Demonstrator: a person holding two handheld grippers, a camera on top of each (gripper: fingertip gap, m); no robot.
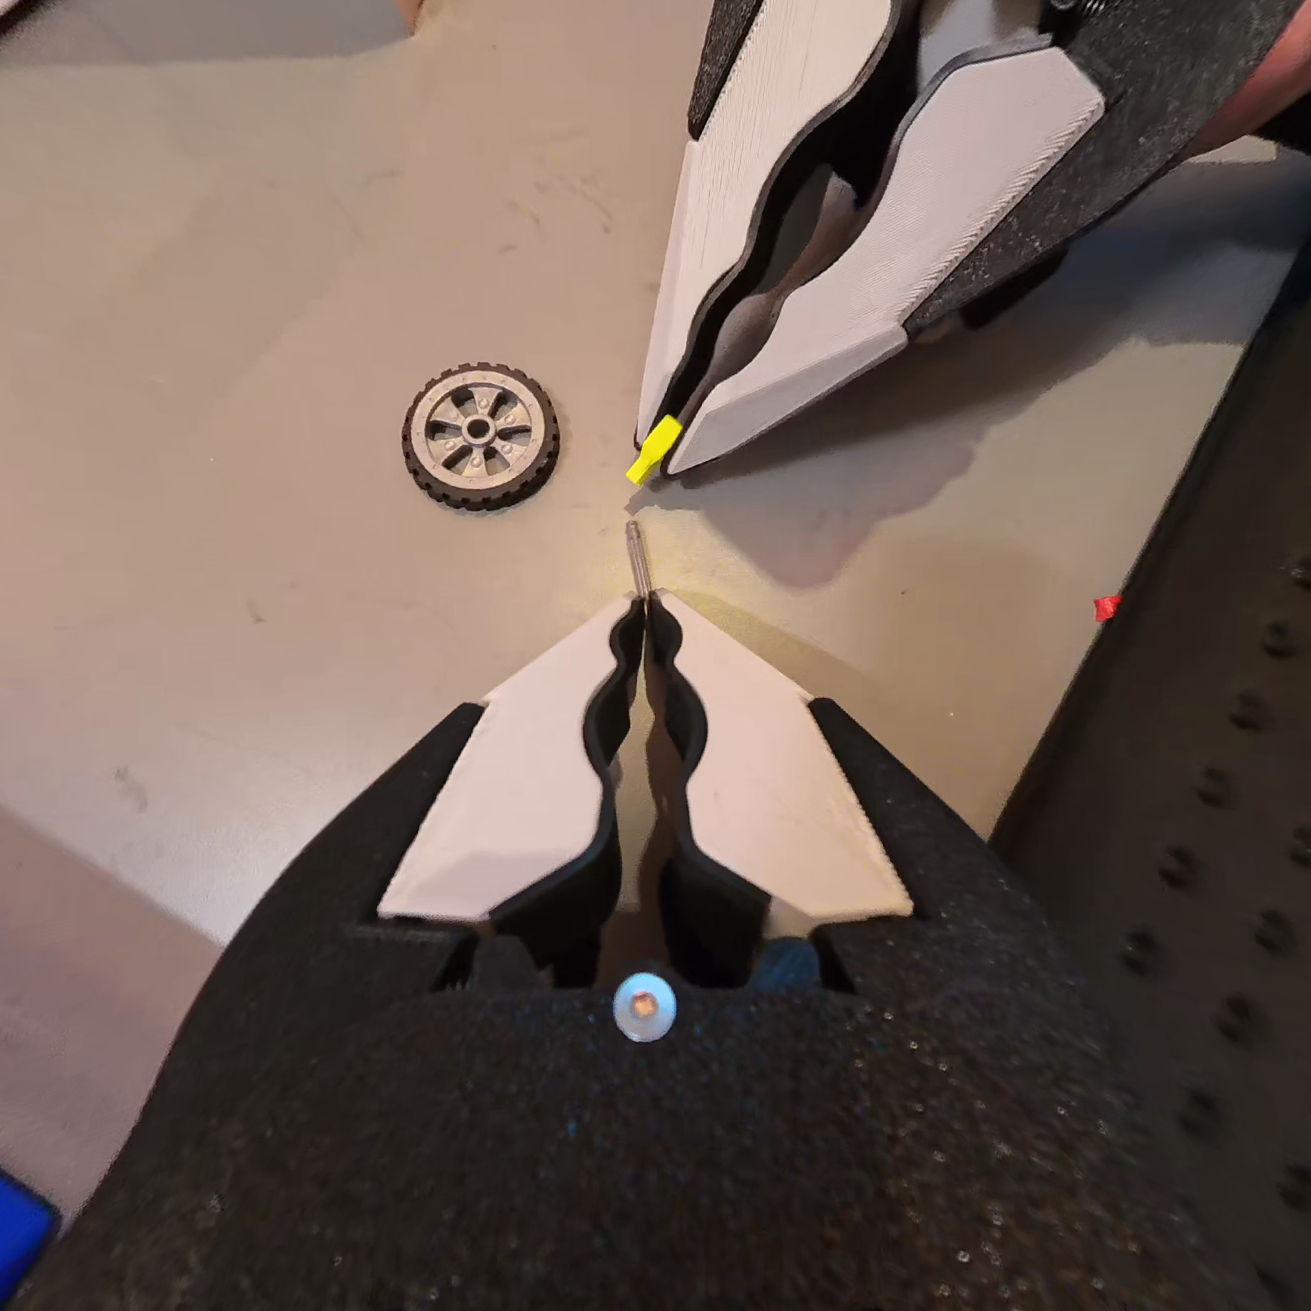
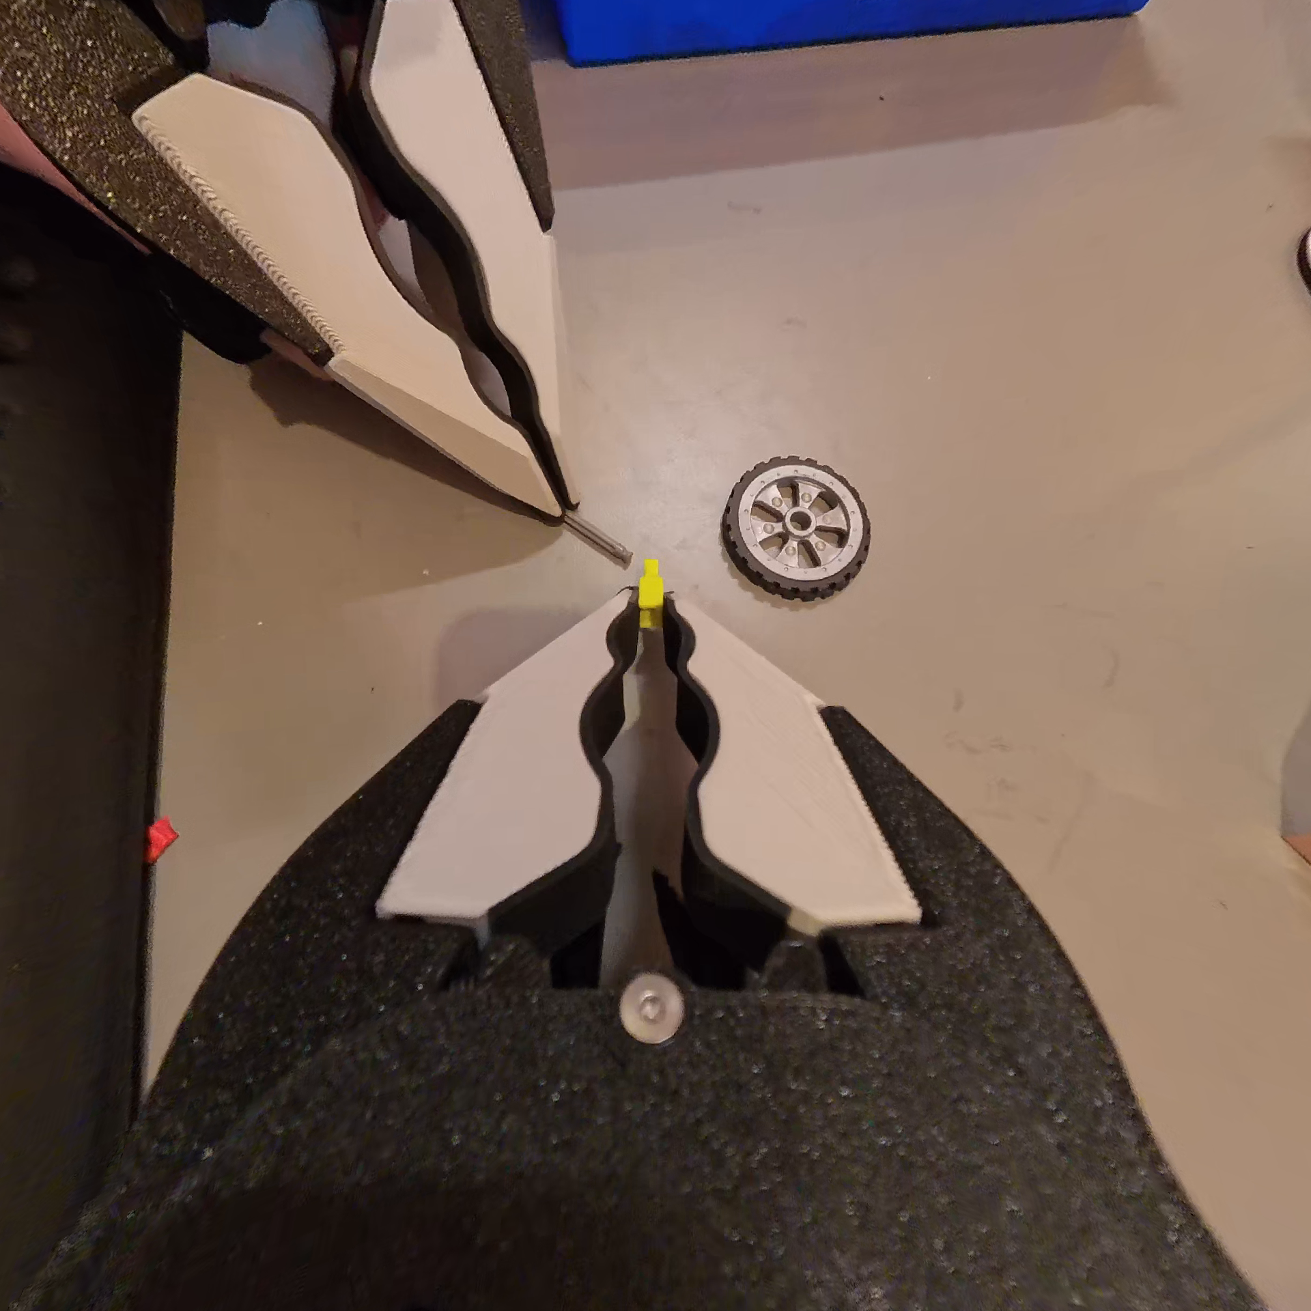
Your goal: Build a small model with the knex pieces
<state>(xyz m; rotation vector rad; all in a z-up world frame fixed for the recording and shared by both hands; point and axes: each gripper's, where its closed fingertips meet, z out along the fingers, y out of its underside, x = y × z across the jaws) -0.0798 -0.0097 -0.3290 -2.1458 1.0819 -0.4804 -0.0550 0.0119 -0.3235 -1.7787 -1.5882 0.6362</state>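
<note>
Between my two closed tips, I am pinching a thin metal pin (image 1: 636, 560) in the left gripper (image 1: 644, 603) and a small yellow peg (image 2: 650, 592) in the right gripper (image 2: 648, 603), ends nearly meeting over the beige table (image 1: 248, 248); alignment seems needed. Beyond, a toy wheel (image 1: 481, 447) is lying flat. Gripped ends are hidden.

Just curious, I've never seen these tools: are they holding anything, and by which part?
Left hand-held gripper pinches a thin metal pin by one end; right hand-held gripper pinches a small yellow piece by its rear end.
</note>
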